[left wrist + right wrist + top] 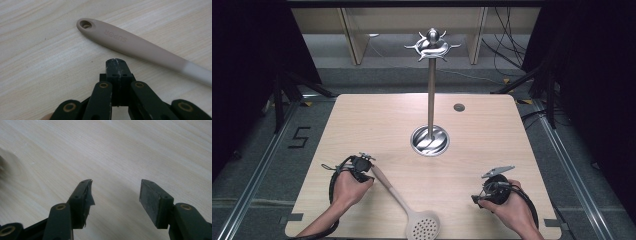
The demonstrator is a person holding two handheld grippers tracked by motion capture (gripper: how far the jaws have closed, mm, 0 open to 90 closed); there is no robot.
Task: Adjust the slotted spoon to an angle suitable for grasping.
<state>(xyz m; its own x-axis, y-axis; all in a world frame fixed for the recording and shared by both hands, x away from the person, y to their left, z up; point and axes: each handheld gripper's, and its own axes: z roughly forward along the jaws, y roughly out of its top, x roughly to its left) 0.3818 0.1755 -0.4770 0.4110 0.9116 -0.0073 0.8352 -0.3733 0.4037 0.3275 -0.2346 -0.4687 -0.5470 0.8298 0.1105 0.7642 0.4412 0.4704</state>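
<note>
At the far left of the high view, on the grey floor beside the table (492, 125), a black mark reads "5" (300, 137).

My left gripper (366, 165) sits at the lower left of the tabletop, held in my left hand (348, 186). In the left gripper view (116, 65) its two black jaws are pressed together with nothing between them, the tips just short of the handle of a slotted spoon (140, 47) lying on the wood. I cannot tell whether the tips touch it.

The spoon's handle is beige, with a hanging hole at its end in the upper left of that view, and raised lettering reads "SUPOR" — seen upside down from my camera. Toward the right edge the handle turns a paler, whitish colour. In the high view the slotted spoon (404, 202) runs from beside my left gripper down to the bottom centre, where its perforated head lies flat on the table.

Centre frame, a metal utensil stand (431, 100) is upright on a round polished base, its hooked crown at the top — well apart from the spoon.

At the lower right, my right hand (512, 206) holds my right gripper (479, 197). In the right gripper view (115, 195) its jaws are spread wide over bare wood, gripping nothing. The pad (87, 195) on the left jaw looks torn and peeling at its edge.
</note>
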